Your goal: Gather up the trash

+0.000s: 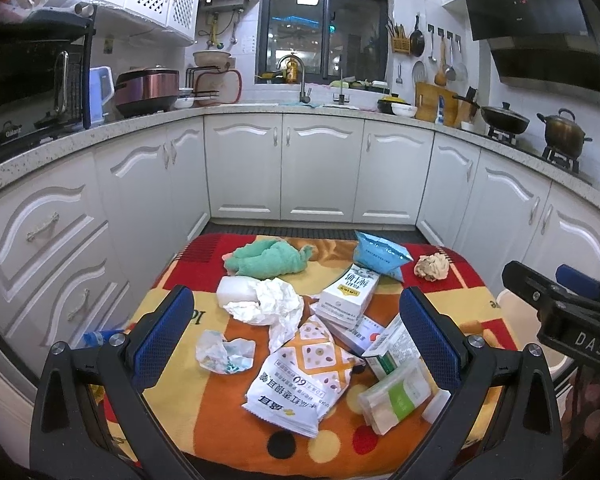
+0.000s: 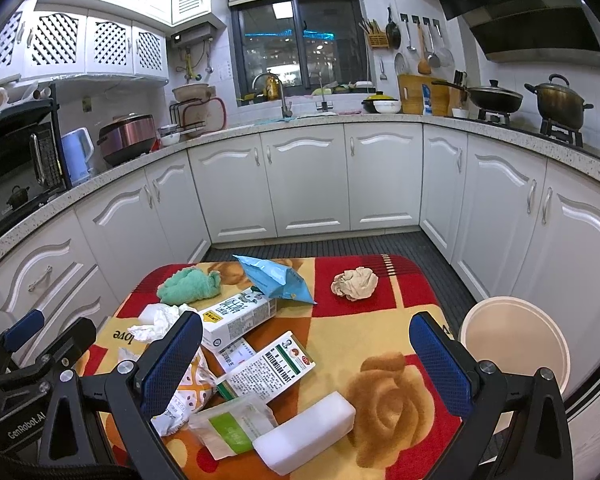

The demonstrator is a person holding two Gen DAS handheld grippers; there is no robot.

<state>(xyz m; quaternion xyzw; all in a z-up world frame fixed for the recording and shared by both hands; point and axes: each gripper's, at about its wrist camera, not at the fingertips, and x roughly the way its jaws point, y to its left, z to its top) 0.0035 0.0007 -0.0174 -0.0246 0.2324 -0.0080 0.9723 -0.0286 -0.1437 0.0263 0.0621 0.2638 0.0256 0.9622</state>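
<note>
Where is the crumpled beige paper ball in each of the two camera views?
Left wrist view: the crumpled beige paper ball lies far right on the blanket, right of the blue snack bag.
Right wrist view: the ball lies upper centre, on a red patch, right of the same bag.
Shared landmark: the blue snack bag.

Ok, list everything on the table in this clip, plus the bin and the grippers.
Milk carton: 1, white, table middle.
Blue snack bag: 1, far middle.
Green cloth: 1, far left.
Crumpled beige paper: 1, far right.
White tissue: 1, left of carton.
Crumpled wrapper: 1, white, near left.
Orange-white packet: 1, near middle.
Watermelon Frost box: 1, white-green, centre.
Green-white pouch: 1, near edge.
White block: 1, near edge.
Bin: 1, cream, right of table.
Left gripper: jaws open, empty.
Right gripper: jaws open, empty.
</note>
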